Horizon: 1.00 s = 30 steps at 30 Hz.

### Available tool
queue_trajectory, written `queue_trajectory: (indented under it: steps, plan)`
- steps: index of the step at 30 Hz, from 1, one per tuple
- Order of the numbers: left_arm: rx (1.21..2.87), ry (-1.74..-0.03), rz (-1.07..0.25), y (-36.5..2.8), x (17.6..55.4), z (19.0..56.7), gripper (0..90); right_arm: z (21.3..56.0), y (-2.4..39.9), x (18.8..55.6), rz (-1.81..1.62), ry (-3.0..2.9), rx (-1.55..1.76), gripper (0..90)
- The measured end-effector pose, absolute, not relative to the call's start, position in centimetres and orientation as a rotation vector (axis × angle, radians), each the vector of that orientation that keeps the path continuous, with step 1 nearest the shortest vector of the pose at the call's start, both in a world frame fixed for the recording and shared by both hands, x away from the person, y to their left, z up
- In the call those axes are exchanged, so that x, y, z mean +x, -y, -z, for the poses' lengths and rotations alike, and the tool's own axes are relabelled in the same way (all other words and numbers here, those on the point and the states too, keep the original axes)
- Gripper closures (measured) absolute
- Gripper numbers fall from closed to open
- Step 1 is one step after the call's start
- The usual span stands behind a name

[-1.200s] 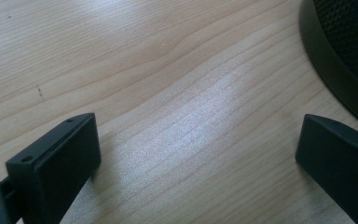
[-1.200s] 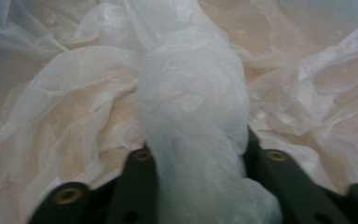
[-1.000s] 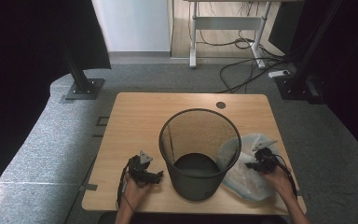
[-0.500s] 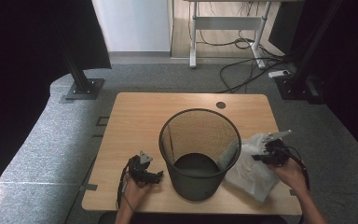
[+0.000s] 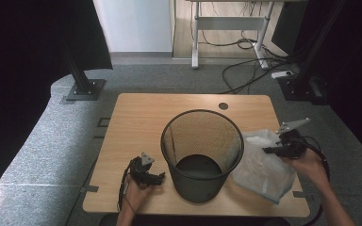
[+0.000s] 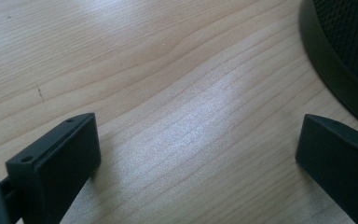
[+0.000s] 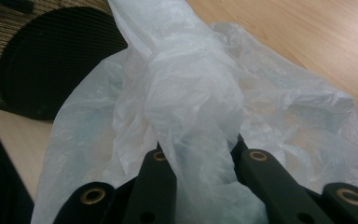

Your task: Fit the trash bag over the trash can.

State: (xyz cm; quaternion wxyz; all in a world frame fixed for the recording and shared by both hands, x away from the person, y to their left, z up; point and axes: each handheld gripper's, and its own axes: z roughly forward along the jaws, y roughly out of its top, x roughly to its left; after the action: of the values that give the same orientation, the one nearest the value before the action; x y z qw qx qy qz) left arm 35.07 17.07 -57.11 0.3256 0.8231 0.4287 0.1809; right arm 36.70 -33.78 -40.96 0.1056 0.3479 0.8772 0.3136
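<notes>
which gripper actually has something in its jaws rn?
The right gripper: its jaws are shut on a bunched fold of the clear plastic bag beside the mesh bin. The left gripper is open, with bare tabletop between its jaws.

It looked like a recording lab: black curtains flanked the wooden table, with stand bases, loose cables and a power strip on grey carpet beyond it.

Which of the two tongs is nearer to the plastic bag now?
Right. The right tongs are shut on the plastic bag, pinching a bunched fold. The left tongs rest open on the table, across the black mesh bin from the bag.
</notes>
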Motion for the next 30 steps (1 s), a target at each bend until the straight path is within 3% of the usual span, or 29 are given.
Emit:
queue_trajectory:
  steps: [30]
  plan:
    - [2.159,-1.12,-0.471,-17.0,35.1,57.1,0.0,24.6,36.3,35.2,-0.96,-2.497,0.923,80.4]
